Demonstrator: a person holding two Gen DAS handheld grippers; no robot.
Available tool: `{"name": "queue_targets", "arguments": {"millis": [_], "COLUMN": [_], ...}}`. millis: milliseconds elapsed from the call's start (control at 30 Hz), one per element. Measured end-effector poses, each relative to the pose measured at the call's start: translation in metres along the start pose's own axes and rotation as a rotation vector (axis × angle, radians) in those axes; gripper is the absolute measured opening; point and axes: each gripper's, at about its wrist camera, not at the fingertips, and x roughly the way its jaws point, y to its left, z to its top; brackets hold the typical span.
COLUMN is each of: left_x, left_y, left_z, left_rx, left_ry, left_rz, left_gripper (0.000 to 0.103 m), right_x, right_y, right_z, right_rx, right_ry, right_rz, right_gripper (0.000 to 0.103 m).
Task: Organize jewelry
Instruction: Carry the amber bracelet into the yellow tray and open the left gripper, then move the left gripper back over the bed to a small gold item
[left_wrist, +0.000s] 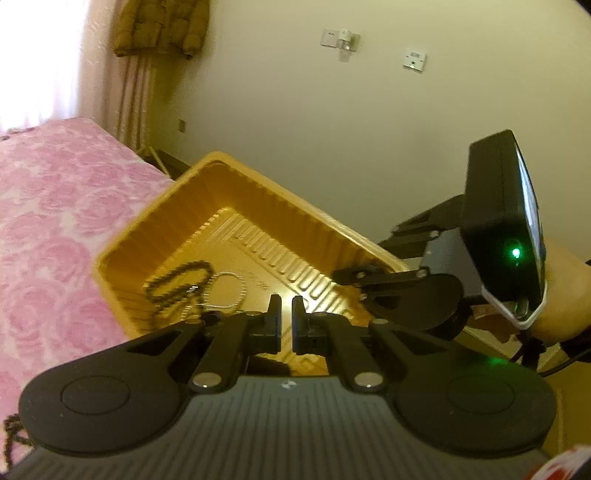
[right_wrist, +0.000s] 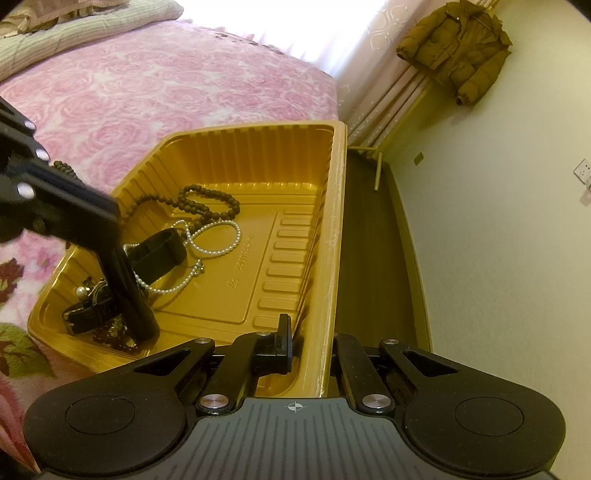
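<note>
A gold plastic tray (right_wrist: 332, 229) lies on the pink bed and holds a dark bead necklace (right_wrist: 207, 201), a white pearl necklace (right_wrist: 218, 240) and black straps (right_wrist: 159, 251). My right gripper (right_wrist: 312, 339) is shut on the tray's right rim, one finger inside, one outside. My left gripper (left_wrist: 286, 310) is over the tray (left_wrist: 147, 210), jaws a small gap apart with nothing between them; in the right wrist view its fingers (right_wrist: 136, 314) reach down into the tray's near left corner beside a black strap (right_wrist: 88, 314). The dark beads (left_wrist: 177, 284) and pearls (left_wrist: 229, 291) also show in the left wrist view.
The pink rose bedspread (right_wrist: 166, 85) surrounds the tray. More dark beads (left_wrist: 11, 432) lie on the bed at the lower left. A dark wooden bed edge (right_wrist: 369, 258) runs beside the tray, then a cream wall. A brown jacket (right_wrist: 458, 48) hangs by the curtain.
</note>
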Motion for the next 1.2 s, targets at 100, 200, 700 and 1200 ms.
{"name": "queue_targets", "arguments": {"millis": [100, 200, 700, 1200], "left_x": [-0.013, -0.025, -0.086, -0.129], "left_y": [0.01, 0.02, 0.084, 0.116], "left_z": [-0.004, -0.012, -0.076, -0.153], "left_rx": [-0.011, -0.01, -0.118, -0.194], "left_ry": [-0.019, -0.026, 0.0, 0.046], "left_rz": [0.067, 0.148, 0.484, 0.691], "left_gripper": [0.005, 0.006, 0.028, 0.062], "right_x": [0.0, 0.0, 0.0, 0.001], "right_y": [0.0, 0.0, 0.0, 0.0], "right_z": [0.0, 0.0, -0.001, -0.003], "right_rx": [0.0, 0.0, -0.001, -0.008], "right_ry": [0.0, 0.001, 0.001, 0.003], "right_rz": [0.0, -0.001, -0.001, -0.005], "right_gripper": [0.005, 0.005, 0.005, 0.005]}}
